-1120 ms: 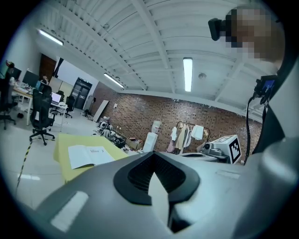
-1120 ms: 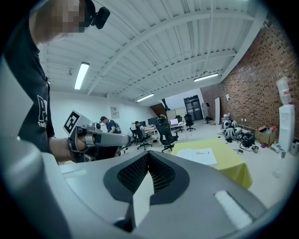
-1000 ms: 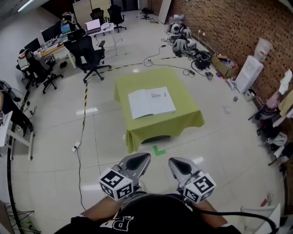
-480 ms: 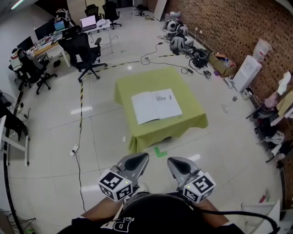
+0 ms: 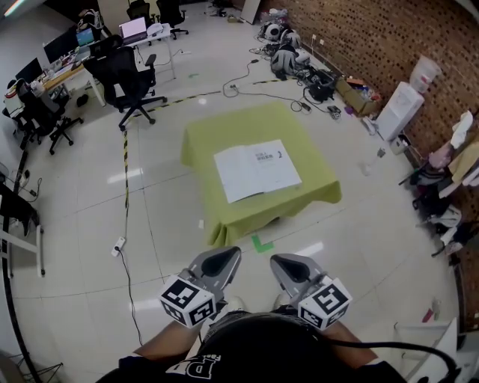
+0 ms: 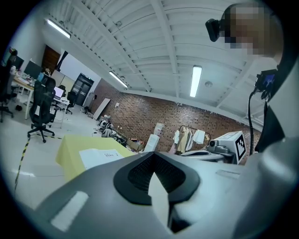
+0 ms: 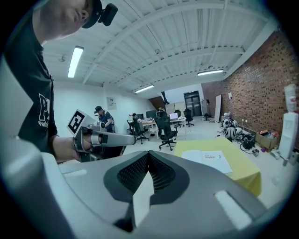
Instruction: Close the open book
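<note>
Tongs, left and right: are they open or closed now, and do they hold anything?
Left tongs: closed, holding nothing.
Right tongs: closed, holding nothing.

Whoever's running this rig is in a black tee (image 5: 142,366) with white lettering on the chest, plus a small black camera (image 7: 106,13) mounted up on the head. The left gripper (image 5: 223,260) and right gripper (image 5: 288,265) are basically twins: smooth grey plastic shells, kinda leaf-shaped, tapering to a point. Each has a dark recess up front lined with ribbed black pads (image 6: 138,175). There's a pale rectangular patch (image 6: 69,218) on the shell's flank too. At the back end of each sits a white cube (image 5: 187,301) covered in black square markers. A black cable (image 5: 389,348) trails off on the right side.
</note>
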The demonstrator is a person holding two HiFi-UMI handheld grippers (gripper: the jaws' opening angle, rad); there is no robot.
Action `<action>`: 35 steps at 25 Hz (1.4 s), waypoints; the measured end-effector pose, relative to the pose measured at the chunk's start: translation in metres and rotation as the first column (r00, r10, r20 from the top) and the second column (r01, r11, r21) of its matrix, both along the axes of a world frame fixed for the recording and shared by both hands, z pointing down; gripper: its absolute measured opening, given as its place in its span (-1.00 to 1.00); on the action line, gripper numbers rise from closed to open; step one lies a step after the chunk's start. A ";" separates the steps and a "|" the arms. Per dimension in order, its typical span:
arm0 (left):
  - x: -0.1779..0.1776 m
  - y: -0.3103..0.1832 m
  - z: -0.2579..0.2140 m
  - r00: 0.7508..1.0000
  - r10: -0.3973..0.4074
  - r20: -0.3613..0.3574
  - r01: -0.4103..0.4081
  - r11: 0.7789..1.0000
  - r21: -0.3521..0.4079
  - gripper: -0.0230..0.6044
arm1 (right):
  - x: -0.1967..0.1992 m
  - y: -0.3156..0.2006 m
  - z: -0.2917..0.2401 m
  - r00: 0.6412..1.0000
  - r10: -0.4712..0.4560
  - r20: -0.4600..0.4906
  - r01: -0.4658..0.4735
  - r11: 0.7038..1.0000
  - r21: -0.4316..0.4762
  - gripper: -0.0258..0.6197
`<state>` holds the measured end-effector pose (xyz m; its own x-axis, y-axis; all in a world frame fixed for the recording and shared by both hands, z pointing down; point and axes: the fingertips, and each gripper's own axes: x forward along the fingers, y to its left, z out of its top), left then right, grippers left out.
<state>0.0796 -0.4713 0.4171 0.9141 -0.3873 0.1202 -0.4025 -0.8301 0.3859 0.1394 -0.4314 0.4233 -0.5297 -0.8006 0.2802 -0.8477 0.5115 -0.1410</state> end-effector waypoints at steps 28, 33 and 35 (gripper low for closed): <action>0.161 -0.056 -0.020 0.995 -0.076 0.072 0.072 0.995 0.063 -0.91 | 0.159 -0.074 -0.015 0.993 -0.092 0.070 0.087 0.994 0.063 -0.90; 0.205 -0.057 -0.025 0.992 -0.087 0.091 0.080 0.994 0.079 -0.91 | 0.204 -0.074 -0.019 0.991 -0.098 0.087 0.091 0.993 0.080 -0.90; 0.225 -0.057 -0.028 0.992 -0.085 0.097 0.076 0.993 0.086 -0.91 | 0.222 -0.075 -0.021 0.991 -0.096 0.098 0.088 0.992 0.085 -0.90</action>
